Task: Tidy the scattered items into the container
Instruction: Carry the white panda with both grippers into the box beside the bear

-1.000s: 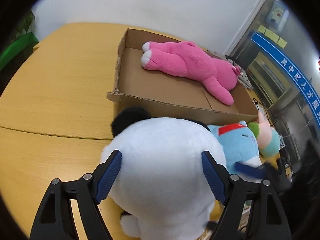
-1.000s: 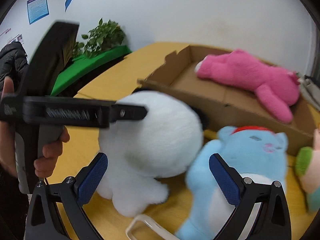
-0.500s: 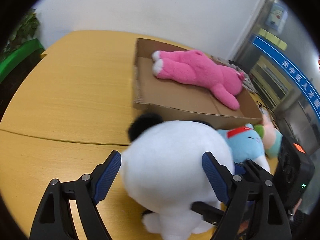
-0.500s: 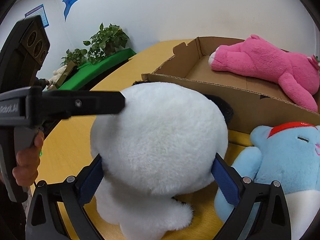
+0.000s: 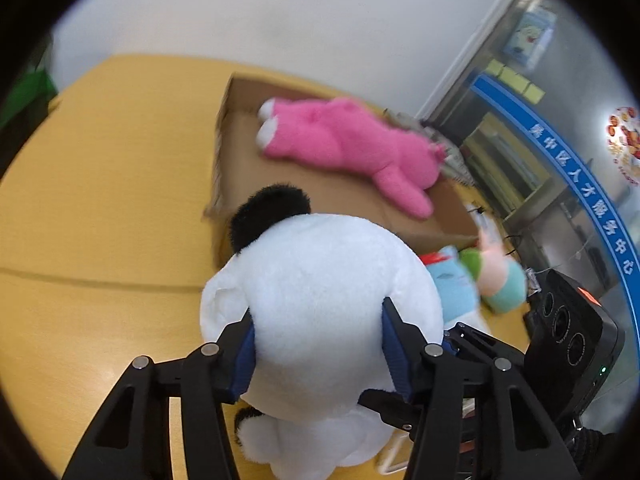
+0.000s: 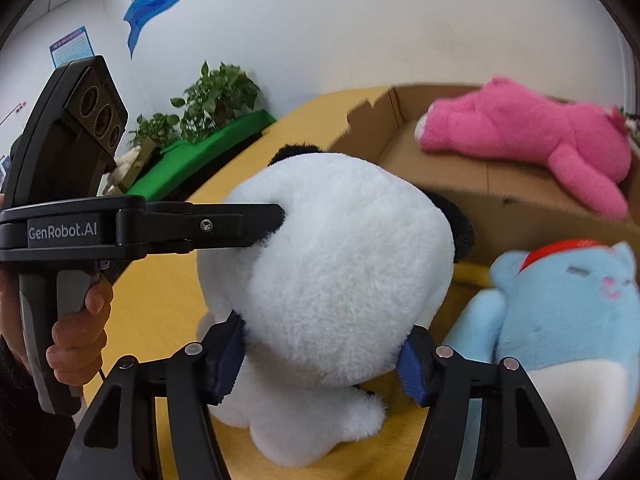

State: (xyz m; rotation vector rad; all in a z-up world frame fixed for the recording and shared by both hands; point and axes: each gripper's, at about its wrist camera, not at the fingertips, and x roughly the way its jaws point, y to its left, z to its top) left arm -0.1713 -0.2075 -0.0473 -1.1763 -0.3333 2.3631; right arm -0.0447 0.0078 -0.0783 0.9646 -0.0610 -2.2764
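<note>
A white panda plush (image 5: 320, 292) with black ears stands on the yellow table (image 5: 100, 200), just in front of the cardboard box (image 5: 226, 152). My left gripper (image 5: 320, 354) has its jaws closing on the plush's head, and the blue pads dent the fur from both sides. My right gripper (image 6: 320, 364) is closing on the same panda plush (image 6: 340, 260) lower down, pads pressed into it. A pink plush (image 5: 340, 144) lies inside the box. A blue cat plush (image 6: 560, 300) and a green-and-pink plush (image 5: 496, 276) lie beside the box.
A person's hand (image 6: 76, 336) holds the left gripper's handle at the left of the right wrist view. Potted plants (image 6: 212, 96) stand beyond the table's far edge. Shelves (image 5: 512, 168) lie past the box. A white loop (image 5: 390, 456) lies under the panda.
Both grippers' jaws have come together onto the panda's head, and their pads now sink into the fur. The left gripper has risen a little with it.
</note>
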